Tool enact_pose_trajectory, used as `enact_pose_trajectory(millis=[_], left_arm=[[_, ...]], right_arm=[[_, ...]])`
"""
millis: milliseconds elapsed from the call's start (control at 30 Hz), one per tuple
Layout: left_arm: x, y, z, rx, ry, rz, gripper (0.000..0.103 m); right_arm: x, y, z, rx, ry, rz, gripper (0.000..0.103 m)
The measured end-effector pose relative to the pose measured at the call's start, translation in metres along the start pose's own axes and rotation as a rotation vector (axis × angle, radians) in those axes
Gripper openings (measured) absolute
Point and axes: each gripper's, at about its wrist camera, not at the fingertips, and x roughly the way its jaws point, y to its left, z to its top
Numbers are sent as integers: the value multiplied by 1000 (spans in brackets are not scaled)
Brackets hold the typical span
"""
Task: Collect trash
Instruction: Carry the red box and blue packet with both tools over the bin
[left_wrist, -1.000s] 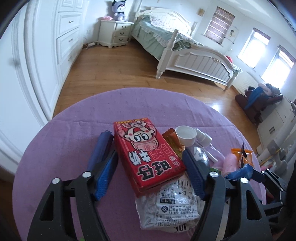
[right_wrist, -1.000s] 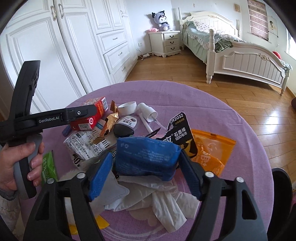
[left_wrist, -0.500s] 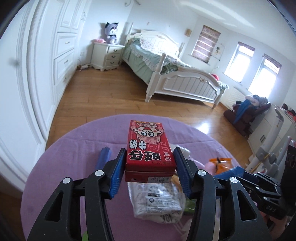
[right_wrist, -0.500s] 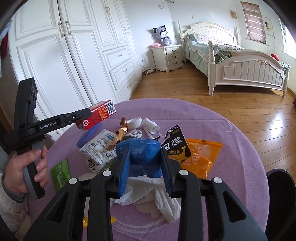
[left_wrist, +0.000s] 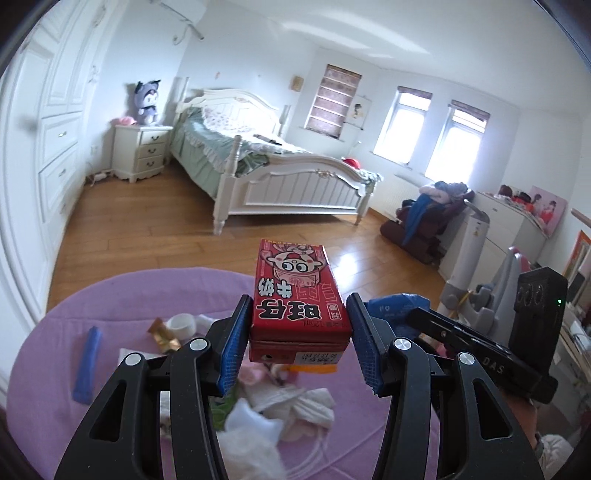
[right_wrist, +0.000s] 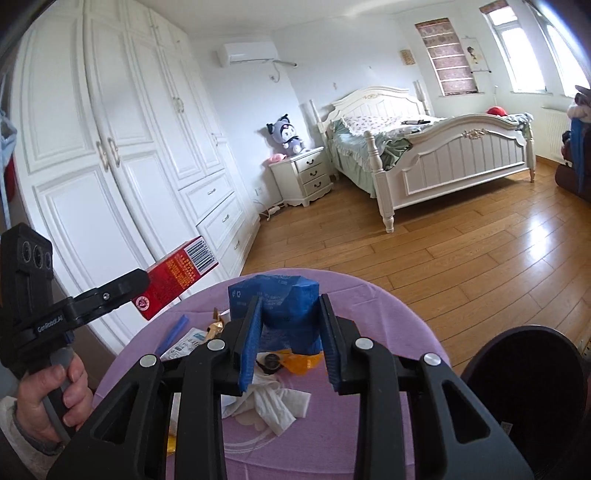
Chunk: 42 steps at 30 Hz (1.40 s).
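Observation:
A red milk carton (left_wrist: 299, 295) with a cartoon face is clamped between the blue pads of my left gripper (left_wrist: 298, 306), held above the purple round table (left_wrist: 110, 302). To its right, my right gripper (right_wrist: 291, 299) is shut on a crumpled blue packet (right_wrist: 277, 295), also off the table. The right wrist view shows the left gripper (right_wrist: 125, 284) and its carton (right_wrist: 177, 273) at the left, in a person's hand (right_wrist: 55, 391). On the table below lie white tissues (left_wrist: 295, 402), a blue strip (left_wrist: 86, 365), a white cap (left_wrist: 183, 323), a gold wrapper (left_wrist: 164, 334) and an orange packet (right_wrist: 303, 363).
A dark round container (right_wrist: 524, 387) stands at the table's right side. Beyond the table are wooden floor (right_wrist: 461, 258), a white wardrobe (right_wrist: 129, 166), a nightstand (left_wrist: 142, 153) and a bed (left_wrist: 280, 177). Clothes and appliances crowd the far right (left_wrist: 480, 236).
Both grippers closed on their items, the left on the red carton and the right on the blue packet. Both then rose off the table, and the views tilted up toward the room.

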Motion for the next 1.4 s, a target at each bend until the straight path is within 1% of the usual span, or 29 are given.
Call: enact_pose_trajectory(millis=[100,367,600,900,1033,1167,1400], left_arm=[[15,-23,-3,26,18,-45,52],[61,-83,-19,100,88,-131,52],[105,-130,-37,149,162,-199,52],[158,-186,-62,224,259,-271,52],[179,-200,-71,244,295,-286,52],[192,-210,-80,256,322,-291,52],[204,-214,-84,263,349,-286,52]], right_arm=[[-13,-26,0,48,-23,-35,30],[-37,-87,-10,160,-62,-132,30],[-49,-137,-29,257,-65,-201,30],[-63,-193,-55,377,-63,-254,30],[-69,-212,-69,407,-52,-271,30],[-70,-225,-80,431,-38,-278,30],[-71,-237,-88,459,-25,-277,30]])
